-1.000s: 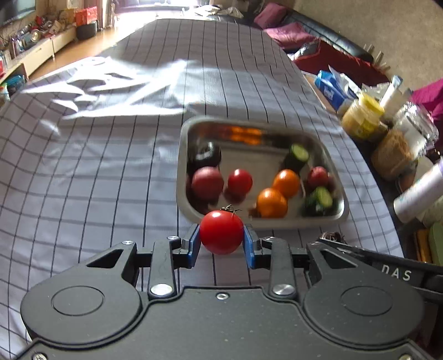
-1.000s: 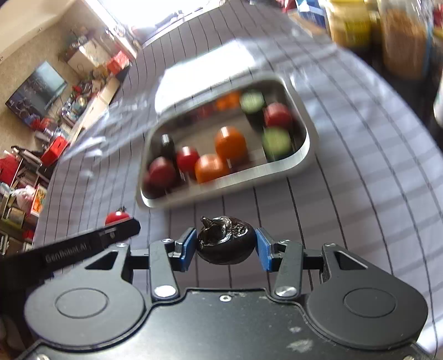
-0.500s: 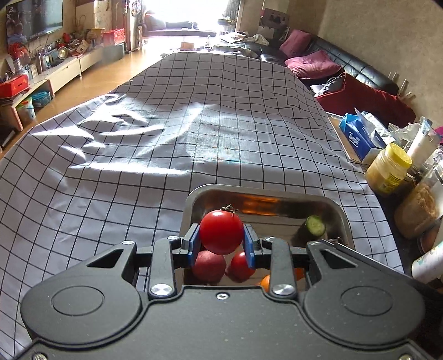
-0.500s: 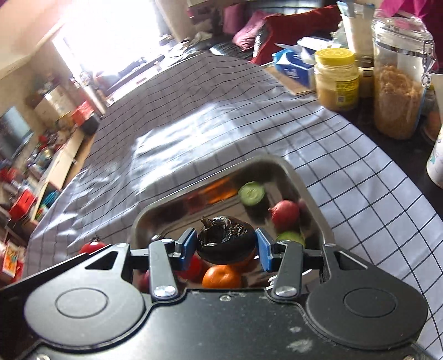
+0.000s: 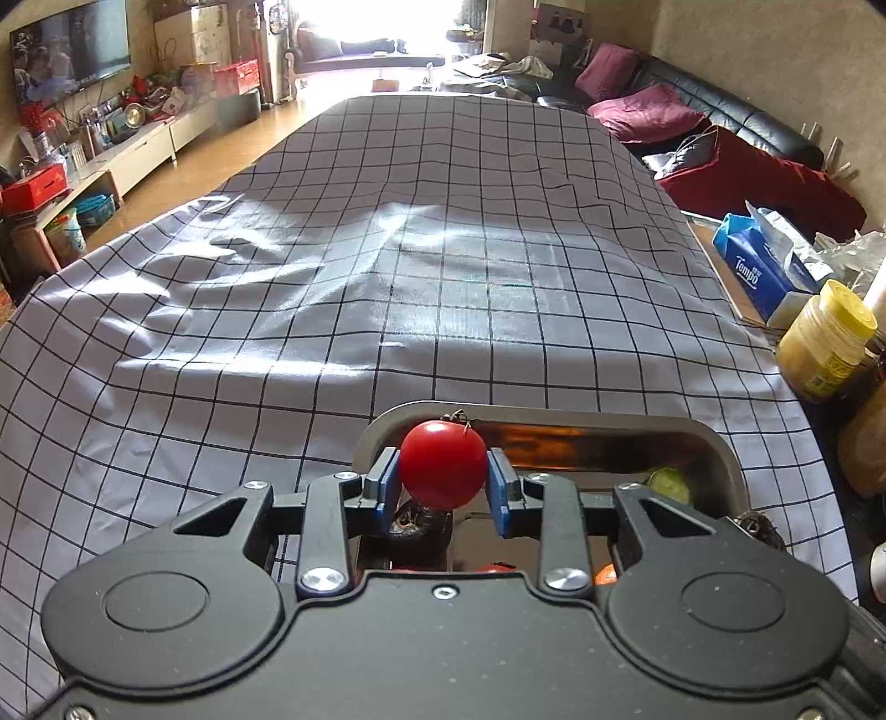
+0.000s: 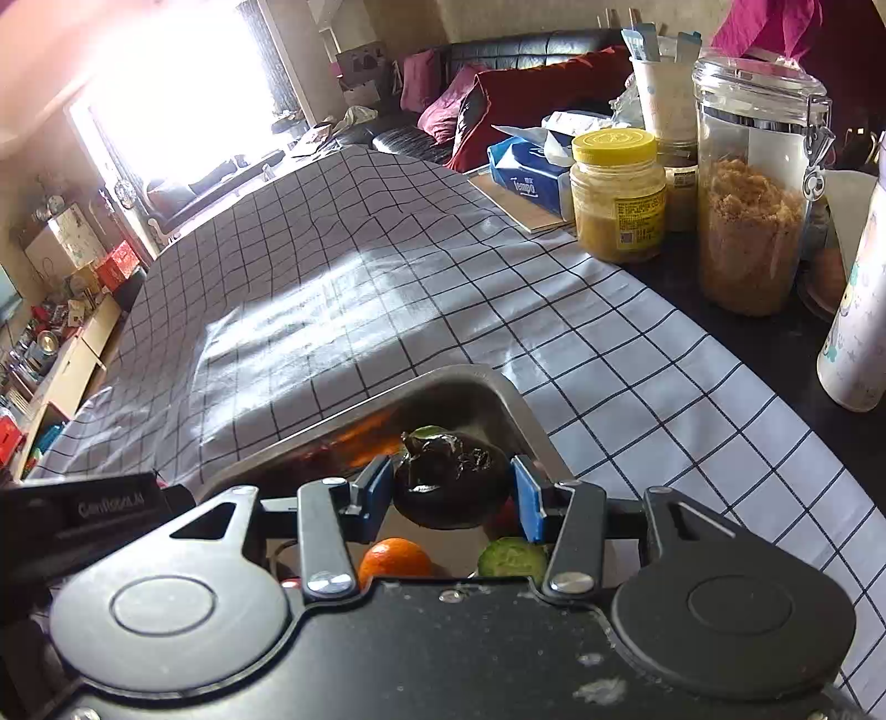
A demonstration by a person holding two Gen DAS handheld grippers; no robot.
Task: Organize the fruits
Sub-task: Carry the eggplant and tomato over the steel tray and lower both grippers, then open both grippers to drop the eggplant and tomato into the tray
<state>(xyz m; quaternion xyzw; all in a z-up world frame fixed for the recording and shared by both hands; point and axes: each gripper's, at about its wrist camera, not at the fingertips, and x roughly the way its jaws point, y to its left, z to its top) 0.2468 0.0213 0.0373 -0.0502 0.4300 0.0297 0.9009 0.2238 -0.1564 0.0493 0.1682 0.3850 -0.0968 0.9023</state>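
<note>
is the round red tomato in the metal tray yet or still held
Held: the round red tomato sits clamped in the left gripper above the metal tray.

A living room lit by a bright window (image 5: 382,22) at the top centre of the frame. A TV (image 5: 69,50) hangs on the wall at upper left, above a low white cabinet (image 5: 141,152) on wood floor (image 5: 221,160). A black sofa (image 5: 736,119) with purple cushions (image 5: 645,108) lines the upper right.
</note>
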